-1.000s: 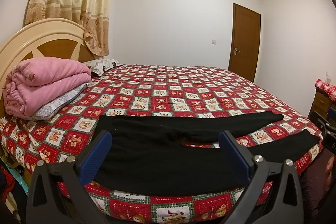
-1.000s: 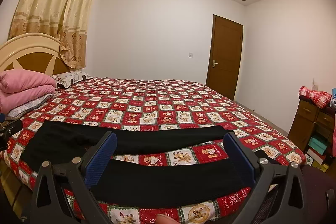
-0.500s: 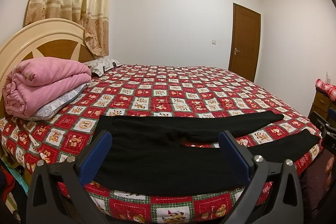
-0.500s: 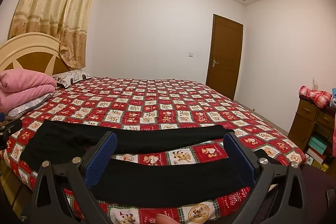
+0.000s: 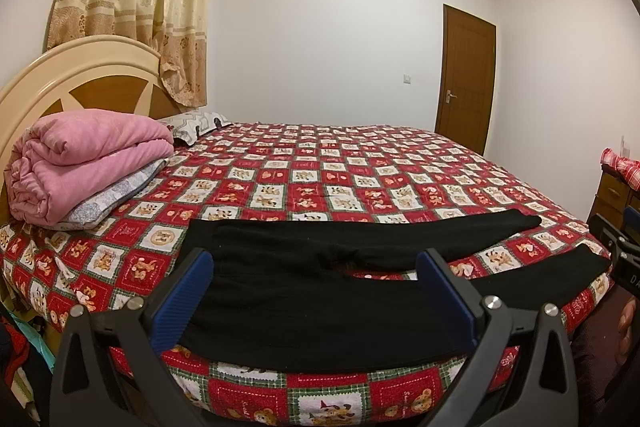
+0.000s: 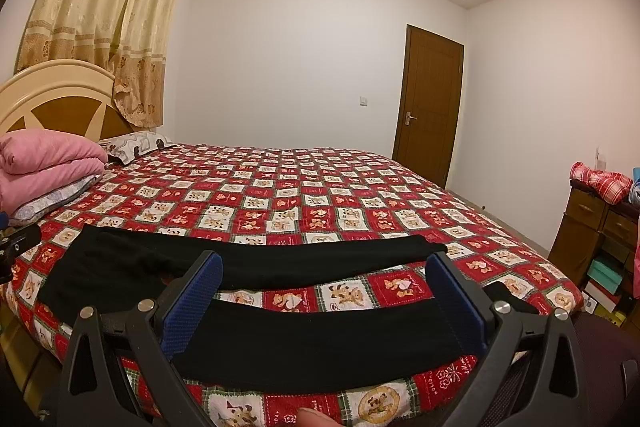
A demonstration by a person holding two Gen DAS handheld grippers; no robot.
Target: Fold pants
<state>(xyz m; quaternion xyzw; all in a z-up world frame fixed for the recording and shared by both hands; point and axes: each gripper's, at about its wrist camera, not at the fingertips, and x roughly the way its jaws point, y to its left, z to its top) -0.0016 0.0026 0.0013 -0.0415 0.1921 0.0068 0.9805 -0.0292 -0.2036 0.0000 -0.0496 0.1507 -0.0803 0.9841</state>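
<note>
Black pants [image 5: 316,303] lie flat along the near edge of a bed with a red patchwork cover [image 5: 320,187], waist to the left, the two legs spread apart toward the right. My left gripper [image 5: 314,291] hovers open above the waist and seat part, nothing between its blue pads. In the right wrist view the pants [image 6: 320,343] show both legs with a strip of cover between them. My right gripper [image 6: 326,301] is open over the near leg, holding nothing.
A folded pink quilt [image 5: 80,163] on a pillow sits at the head of the bed by the wooden headboard [image 5: 80,83]. A brown dresser [image 6: 592,239] with clothes stands at the right. A closed door [image 6: 428,111] is in the far wall.
</note>
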